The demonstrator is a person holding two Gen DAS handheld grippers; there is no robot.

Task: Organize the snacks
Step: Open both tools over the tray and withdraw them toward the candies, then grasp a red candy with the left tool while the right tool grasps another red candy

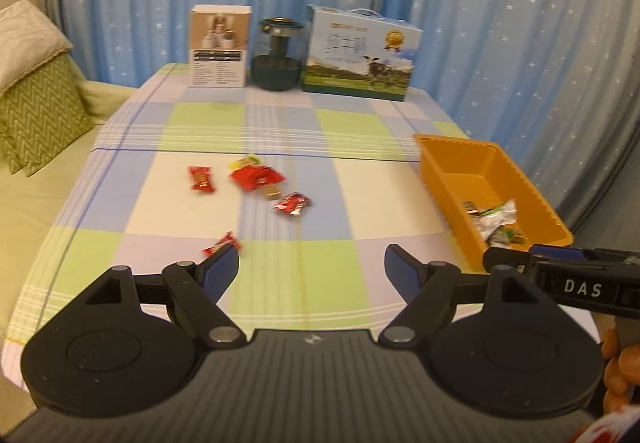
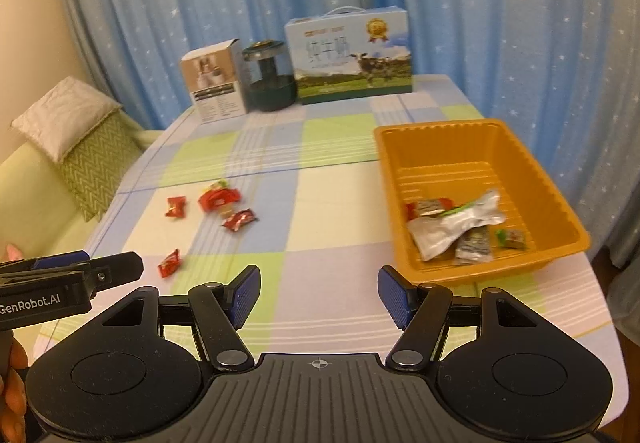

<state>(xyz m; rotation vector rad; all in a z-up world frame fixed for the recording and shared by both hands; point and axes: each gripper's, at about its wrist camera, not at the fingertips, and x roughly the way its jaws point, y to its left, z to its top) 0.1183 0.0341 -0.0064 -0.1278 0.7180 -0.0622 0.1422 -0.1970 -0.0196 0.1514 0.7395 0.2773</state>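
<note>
Several red-wrapped snacks lie loose on the checked tablecloth: one at the left, a larger red packet, one to its right, and one nearest. An orange tray at the right holds several wrapped snacks. My left gripper is open and empty above the near table edge, just right of the nearest snack. My right gripper is open and empty, left of the tray's near corner.
At the table's far edge stand a white product box, a dark glass jar and a blue milk carton box. A sofa with green cushions is at the left. Blue curtains hang behind.
</note>
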